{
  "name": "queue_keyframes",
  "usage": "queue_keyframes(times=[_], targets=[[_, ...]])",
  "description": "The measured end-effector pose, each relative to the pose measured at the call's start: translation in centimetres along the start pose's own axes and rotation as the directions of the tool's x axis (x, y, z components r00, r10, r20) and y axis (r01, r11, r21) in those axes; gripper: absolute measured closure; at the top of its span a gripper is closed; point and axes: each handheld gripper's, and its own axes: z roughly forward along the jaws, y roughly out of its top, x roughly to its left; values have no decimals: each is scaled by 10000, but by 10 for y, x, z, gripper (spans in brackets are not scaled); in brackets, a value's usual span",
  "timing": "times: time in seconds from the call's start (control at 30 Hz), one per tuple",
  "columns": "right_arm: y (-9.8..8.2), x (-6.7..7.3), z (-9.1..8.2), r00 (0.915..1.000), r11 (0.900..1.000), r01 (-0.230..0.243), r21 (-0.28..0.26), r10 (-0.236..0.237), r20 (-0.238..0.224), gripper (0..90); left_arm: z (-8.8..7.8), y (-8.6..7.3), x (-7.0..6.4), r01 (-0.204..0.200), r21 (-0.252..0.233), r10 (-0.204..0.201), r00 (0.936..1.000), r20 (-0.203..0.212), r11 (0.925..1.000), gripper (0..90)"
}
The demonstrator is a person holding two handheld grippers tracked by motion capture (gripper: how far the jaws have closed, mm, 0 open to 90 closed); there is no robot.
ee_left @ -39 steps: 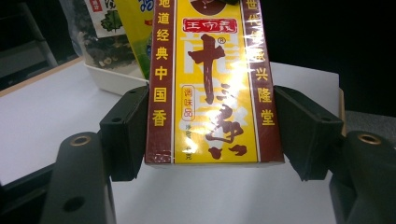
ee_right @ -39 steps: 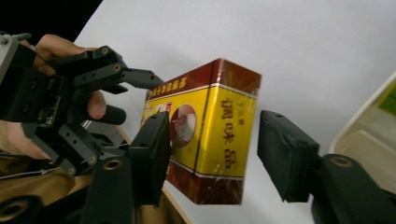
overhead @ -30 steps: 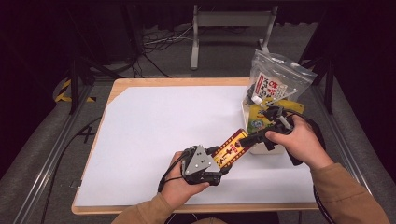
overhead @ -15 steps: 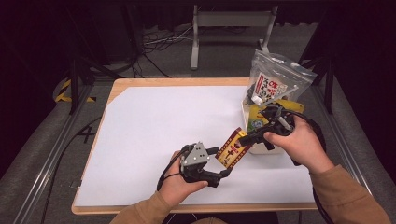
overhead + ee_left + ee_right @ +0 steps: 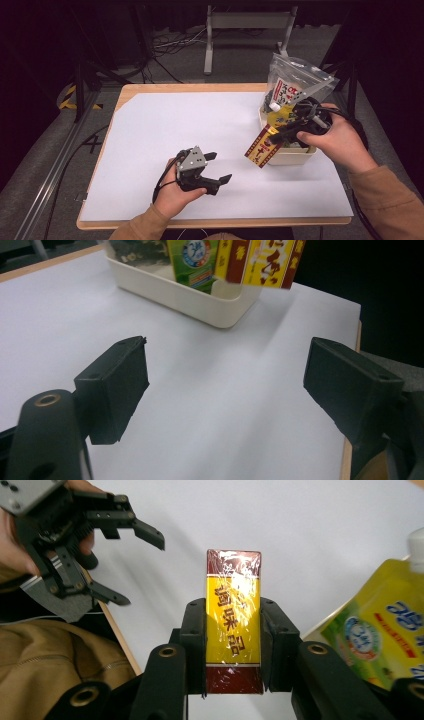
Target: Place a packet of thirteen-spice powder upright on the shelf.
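One yellow and dark-red packet (image 5: 233,630), wrapped in glossy film and printed with characters, sits clamped between the jaws of the right gripper (image 5: 233,642), which press on both of its long sides. From the high view the packet (image 5: 262,146) hangs tilted in the air at the near left corner of a cream plastic tub (image 5: 289,157), at about 3 o'clock on the tabletop (image 5: 165,120); whether it touches the tub's rim is hard to say. Standing in the tub are a yellow-green spouted pouch (image 5: 385,630) and a clear zip bag (image 5: 295,82) of printed packs. Toward 6 o'clock, the left gripper (image 5: 219,167) is held just above the white surface, its jaws spread wide with nothing between them, having just opened further. Seen from the left gripper view, the tub (image 5: 185,290) lies ahead with the packet (image 5: 260,262) above it.
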Motion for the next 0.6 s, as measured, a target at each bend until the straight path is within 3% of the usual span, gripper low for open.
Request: queue_keyframes(times=[0.2, 0.33, 0.6], targets=[[4, -6, -10, 9950, 9954, 927, 223, -935, 355, 687, -15, -5, 10, 192, 67, -189, 9990, -404, 9998, 189], [5, -12, -17, 9917, 9916, 1234, 391, -1246, 303, 686, -25, -8, 13, 274, 117, -265, 9972, -702, 9996, 193], [7, -23, -22, 9805, 9812, 1824, 622, -1862, 621, 687, -42, -15, 22, 491, 183, -468, 9927, -1113, 9986, 194]])
